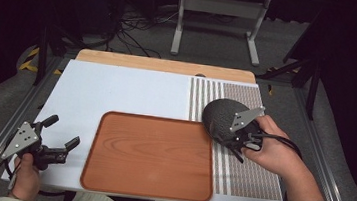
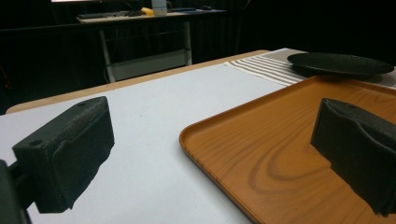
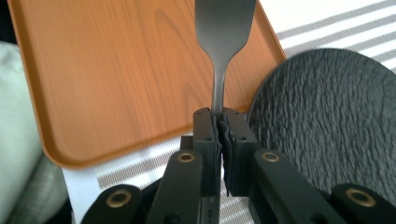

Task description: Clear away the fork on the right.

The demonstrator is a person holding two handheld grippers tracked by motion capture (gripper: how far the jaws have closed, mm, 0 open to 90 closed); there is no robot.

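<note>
smooth wood-grain tray [image 1: 150, 158], rough matt black plate [image 3: 327, 116], dull metal utensil handle [image 3: 222, 42], striped woven cloth mat [image 1: 239, 172]

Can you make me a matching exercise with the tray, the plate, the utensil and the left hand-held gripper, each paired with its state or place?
Things:
1. wooden tray
2. black plate
3. metal utensil
4. left hand-held gripper

States or places:
A. clamped by its handle in the right hand-held gripper
B. jaws open over the white mat
C. lies bare at the table's near middle
D. on the striped placemat

Pairs: 1-C, 2-D, 3-A, 4-B
</note>
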